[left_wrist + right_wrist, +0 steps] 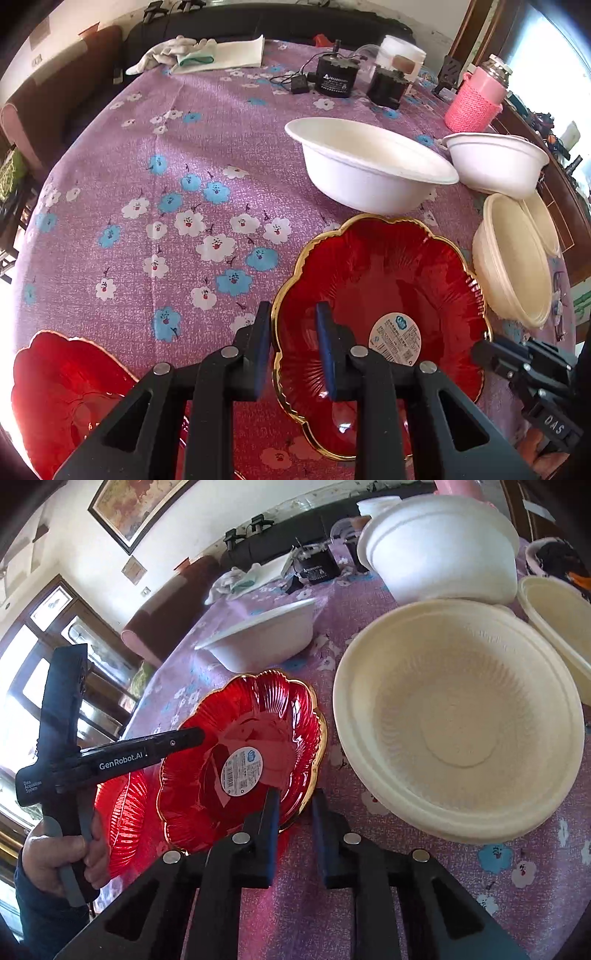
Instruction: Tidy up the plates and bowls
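A red scalloped plate (388,280) with a gold rim and a round label lies on the flowered cloth. My left gripper (293,306) straddles its left rim, one pad outside and one inside, closed narrowly on it. My right gripper (295,794) is closed the same way on the opposite rim of that plate (240,738). A second red plate (62,387) sits apart at the lower left. Two white bowls (369,173) (495,162) stand behind, and nested cream bowls (513,258) are at the right, close beside my right gripper (480,350).
A pink-sleeved flask (476,99), black devices with cables (336,77) and gloves on a white cloth (184,55) line the table's far side. A hand (62,849) holds the left gripper's handle. Another cream bowl (561,627) sits at the far right.
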Demonstrator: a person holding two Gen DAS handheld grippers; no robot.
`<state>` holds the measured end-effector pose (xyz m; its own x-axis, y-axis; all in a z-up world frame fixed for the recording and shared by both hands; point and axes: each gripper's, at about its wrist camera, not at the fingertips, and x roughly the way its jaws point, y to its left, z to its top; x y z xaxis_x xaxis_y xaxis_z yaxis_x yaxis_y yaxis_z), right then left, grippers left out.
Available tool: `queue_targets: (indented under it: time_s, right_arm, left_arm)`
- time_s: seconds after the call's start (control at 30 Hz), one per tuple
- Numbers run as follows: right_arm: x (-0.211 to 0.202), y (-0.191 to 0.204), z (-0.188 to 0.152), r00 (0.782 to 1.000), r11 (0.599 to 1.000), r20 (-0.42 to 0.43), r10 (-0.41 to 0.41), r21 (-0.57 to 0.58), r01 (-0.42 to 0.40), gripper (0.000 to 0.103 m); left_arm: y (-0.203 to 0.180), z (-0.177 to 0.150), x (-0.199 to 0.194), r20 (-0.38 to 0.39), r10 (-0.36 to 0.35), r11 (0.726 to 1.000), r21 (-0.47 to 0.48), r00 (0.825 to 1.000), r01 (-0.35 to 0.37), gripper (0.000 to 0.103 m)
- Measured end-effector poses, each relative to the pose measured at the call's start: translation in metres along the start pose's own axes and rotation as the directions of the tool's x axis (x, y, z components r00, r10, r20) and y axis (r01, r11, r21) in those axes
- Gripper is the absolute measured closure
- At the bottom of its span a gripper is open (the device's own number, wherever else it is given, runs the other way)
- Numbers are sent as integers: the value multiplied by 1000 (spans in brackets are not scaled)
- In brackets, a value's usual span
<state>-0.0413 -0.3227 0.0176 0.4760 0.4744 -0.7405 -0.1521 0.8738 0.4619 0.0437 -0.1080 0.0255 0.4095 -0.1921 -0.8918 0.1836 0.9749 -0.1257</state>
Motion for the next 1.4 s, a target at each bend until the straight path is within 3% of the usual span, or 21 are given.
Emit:
queue_targets:
  time_s: [0.9,1.4]
  right_arm:
    - [-24,19,3,985,987,88,147,-85,-140,86]
    - [-26,65,-3,980,973,65,186,-148,-174,85]
  left_arm:
    - [26,-45,-71,176,-63,994,-76,982,77,78]
    - [64,-83,-109,249,-49,987,-136,967,85,75]
